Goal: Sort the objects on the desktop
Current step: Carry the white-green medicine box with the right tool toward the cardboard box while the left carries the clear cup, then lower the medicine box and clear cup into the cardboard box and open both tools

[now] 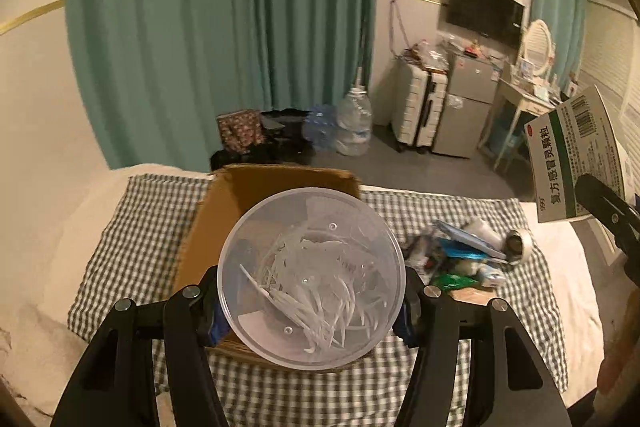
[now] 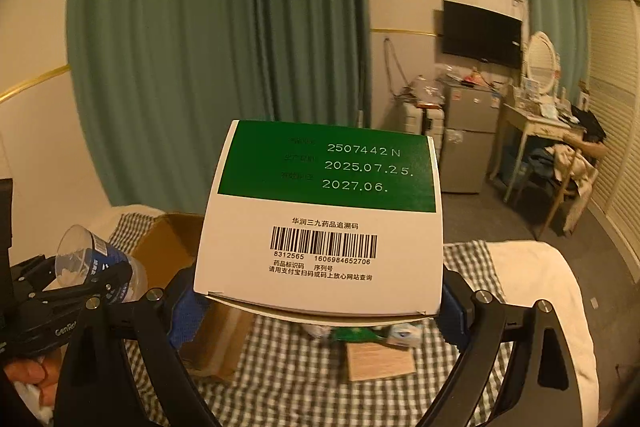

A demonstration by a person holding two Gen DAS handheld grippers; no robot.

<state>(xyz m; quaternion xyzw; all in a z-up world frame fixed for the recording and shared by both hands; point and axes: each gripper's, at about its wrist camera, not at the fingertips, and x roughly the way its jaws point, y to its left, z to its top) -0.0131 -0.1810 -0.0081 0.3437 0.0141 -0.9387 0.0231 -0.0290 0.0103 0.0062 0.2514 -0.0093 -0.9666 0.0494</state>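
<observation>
Above the bed, left tongs gripped a clear tub (floss picks inside); right tongs clamped a medicine box.

Open brown cardboard box blocking centre, cluttered pile of small packets at right, bare checked blanket free at left

Left tongs clamp clear tub above carton.

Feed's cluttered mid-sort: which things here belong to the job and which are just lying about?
Job:
- clear tub of floss picks, held
- green-and-white medicine box, held
- cardboard box
- pile of small items

Lying about:
- water jugs
- suitcase
- fridge
- TV
</observation>
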